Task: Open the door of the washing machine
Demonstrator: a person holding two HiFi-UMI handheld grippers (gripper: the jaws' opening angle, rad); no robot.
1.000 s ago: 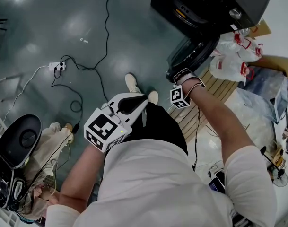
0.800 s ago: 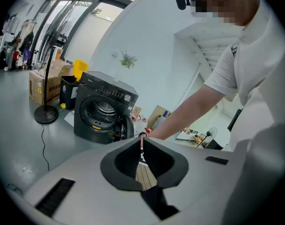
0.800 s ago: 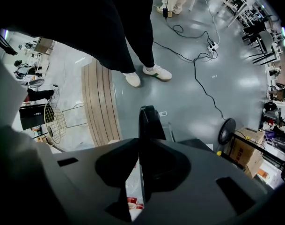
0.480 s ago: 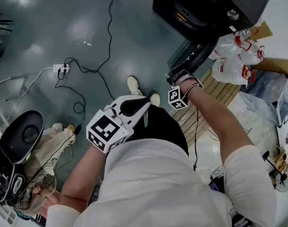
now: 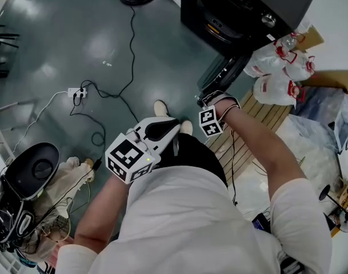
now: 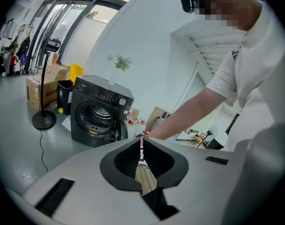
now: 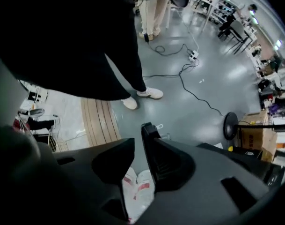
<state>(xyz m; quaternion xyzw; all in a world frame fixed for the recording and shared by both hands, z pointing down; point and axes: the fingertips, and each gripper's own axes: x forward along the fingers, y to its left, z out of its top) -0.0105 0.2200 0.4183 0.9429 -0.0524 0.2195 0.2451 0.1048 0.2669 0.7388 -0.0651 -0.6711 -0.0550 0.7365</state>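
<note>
Two grippers are in use, one in each hand.

Left gripper [image 6: 141, 138]: the jaws are together, tip to tip, with nothing between them. It is held in front of the person's body. It points toward the washing machine [image 5: 248, 7] and is well apart from it.

Right gripper [image 7: 138, 136]: the jaws stand apart and have just been opening. Nothing is between the pads; only the grey floor [image 5: 162, 50] and white plastic bags [image 7: 140, 191] show through the gap. In the head view this gripper points down at the end of the outstretched right arm, just beside the free edge of the door [image 5: 224, 72]. Contact with the door cannot be determined.

Washing machine: a dark front-loader standing on the floor at the top of the head view.

Door: swung out from the front of the machine, leaving the round drum opening exposed.

Surroundings: the plastic bags lie beside the machine, next to a wooden slatted mat [image 5: 262, 104]. To the left, a power strip [image 5: 76, 92] with cables lies on the floor.
</note>
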